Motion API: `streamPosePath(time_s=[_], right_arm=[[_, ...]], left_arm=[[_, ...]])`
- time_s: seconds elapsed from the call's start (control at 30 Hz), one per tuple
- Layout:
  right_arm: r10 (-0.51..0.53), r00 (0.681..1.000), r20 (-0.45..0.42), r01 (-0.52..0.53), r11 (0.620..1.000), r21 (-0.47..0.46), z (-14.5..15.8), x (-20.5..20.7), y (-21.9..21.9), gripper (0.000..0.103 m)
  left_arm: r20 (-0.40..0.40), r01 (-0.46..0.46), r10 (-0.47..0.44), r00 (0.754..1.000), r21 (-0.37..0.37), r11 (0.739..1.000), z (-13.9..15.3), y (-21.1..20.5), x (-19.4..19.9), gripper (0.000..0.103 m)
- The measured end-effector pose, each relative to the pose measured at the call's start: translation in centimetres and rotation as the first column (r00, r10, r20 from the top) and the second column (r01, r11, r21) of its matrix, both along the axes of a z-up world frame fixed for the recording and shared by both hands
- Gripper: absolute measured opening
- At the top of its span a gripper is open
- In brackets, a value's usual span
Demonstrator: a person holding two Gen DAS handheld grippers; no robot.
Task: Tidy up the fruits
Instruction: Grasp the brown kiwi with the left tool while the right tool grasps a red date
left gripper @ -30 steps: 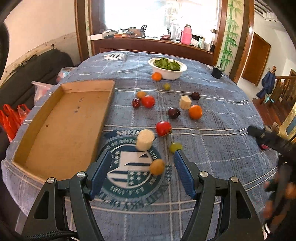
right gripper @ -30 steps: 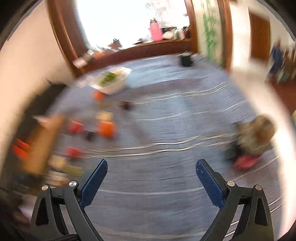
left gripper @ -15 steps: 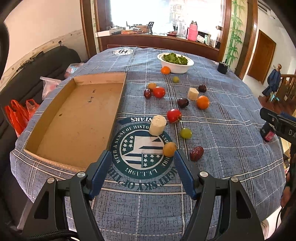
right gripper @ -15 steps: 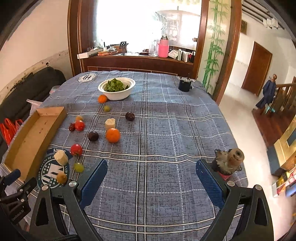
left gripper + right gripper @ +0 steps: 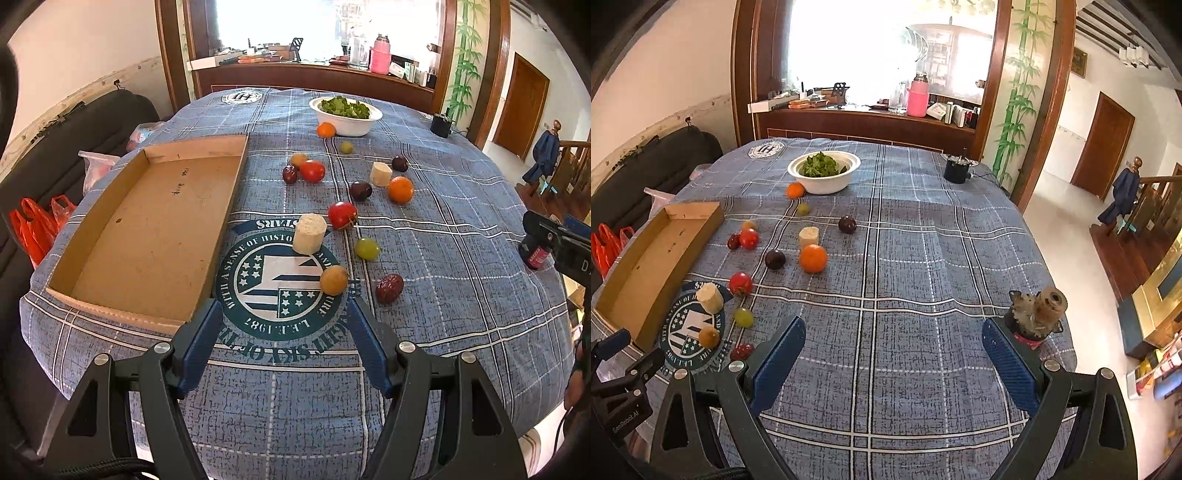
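Both tongs, left tongs (image 5: 284,343) and right tongs (image 5: 894,354), gape empty; fruits (image 5: 333,280) lie just beyond the left.

Left gripper (image 5: 284,345): matte black triangulated arms with cut-out windows, ribbed blue finger pads (image 5: 199,341), round silver screw heads at the pivots, black braided cable along the bottom-left edge of the frame. Right gripper (image 5: 894,363): same build, black frame, textured blue pads (image 5: 1010,365), silver screws, black corrugated cable below its left arm. In the right wrist view the left unit's black body beside the cardboard tray (image 5: 639,288) carries white "GenRobot.AI" lettering; no skin or sleeve clearly visible.
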State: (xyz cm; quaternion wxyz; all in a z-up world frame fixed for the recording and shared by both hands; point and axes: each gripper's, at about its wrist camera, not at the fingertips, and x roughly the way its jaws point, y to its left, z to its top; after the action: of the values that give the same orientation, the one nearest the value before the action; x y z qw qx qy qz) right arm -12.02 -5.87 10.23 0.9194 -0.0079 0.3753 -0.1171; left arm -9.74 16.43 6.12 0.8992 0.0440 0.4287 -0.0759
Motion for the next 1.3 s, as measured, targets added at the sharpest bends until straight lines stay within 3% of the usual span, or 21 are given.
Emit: streamPosePath(time_s=[0.33, 0.63, 0.7, 0.8, 0.87, 0.97, 1.17, 1.3], right_arm=[[0.023, 1.0, -0.008, -0.023, 1.0, 0.005, -0.3, -0.2, 0.3, 0.098], [0.115, 0.993, -0.04, -0.112, 0.991, 0.076, -1.7, 0.2, 1.4, 0.097], [0.176, 0.984, -0.023, -0.171, 0.977, 0.129, -2.1, 0.4, 1.6, 0.092], [0.264, 0.964, -0.035, -0.252, 0.946, 0.205, -3.1, 1.0, 2.2, 0.075], [0.323, 0.945, -0.054, -0.3, 0.92, 0.251, -4.2, 1.6, 2.7, 0.057], [0.391, 0.916, -0.088, -0.346, 0.883, 0.317, -6.2, 2.6, 3.8, 0.045], [0.507, 0.854, -0.115, -0.454, 0.835, 0.311, -8.5, 4.1, 7.7, 0.04], [0.524, 0.84, -0.14, -0.478, 0.837, 0.268, -10.3, 5.5, 9.1, 0.041]], left_arm=[[-0.007, -0.004, 0.004, 1.0, -0.008, 1.0, -0.2, 0.6, -0.2, 0.069], [-0.043, -0.022, 0.021, 0.999, -0.026, 0.999, -1.1, 1.8, 0.4, 0.069], [-0.052, -0.022, 0.02, 0.998, -0.026, 0.999, -1.3, 1.8, 0.7, 0.069], [-0.072, 0.004, -0.007, 0.997, -0.045, 0.999, -1.5, 1.4, 1.3, 0.069], [-0.081, 0.023, -0.028, 0.996, -0.059, 0.998, -1.6, 0.7, 1.9, 0.069], [-0.094, 0.032, -0.036, 0.995, -0.046, 0.998, -2.0, -0.1, 2.8, 0.069], [-0.121, 0.035, -0.039, 0.992, -0.041, 0.999, -2.8, 0.0, 3.9, 0.069], [-0.153, 0.045, -0.054, 0.987, -0.067, 0.997, -3.4, -0.4, 4.7, 0.069]])
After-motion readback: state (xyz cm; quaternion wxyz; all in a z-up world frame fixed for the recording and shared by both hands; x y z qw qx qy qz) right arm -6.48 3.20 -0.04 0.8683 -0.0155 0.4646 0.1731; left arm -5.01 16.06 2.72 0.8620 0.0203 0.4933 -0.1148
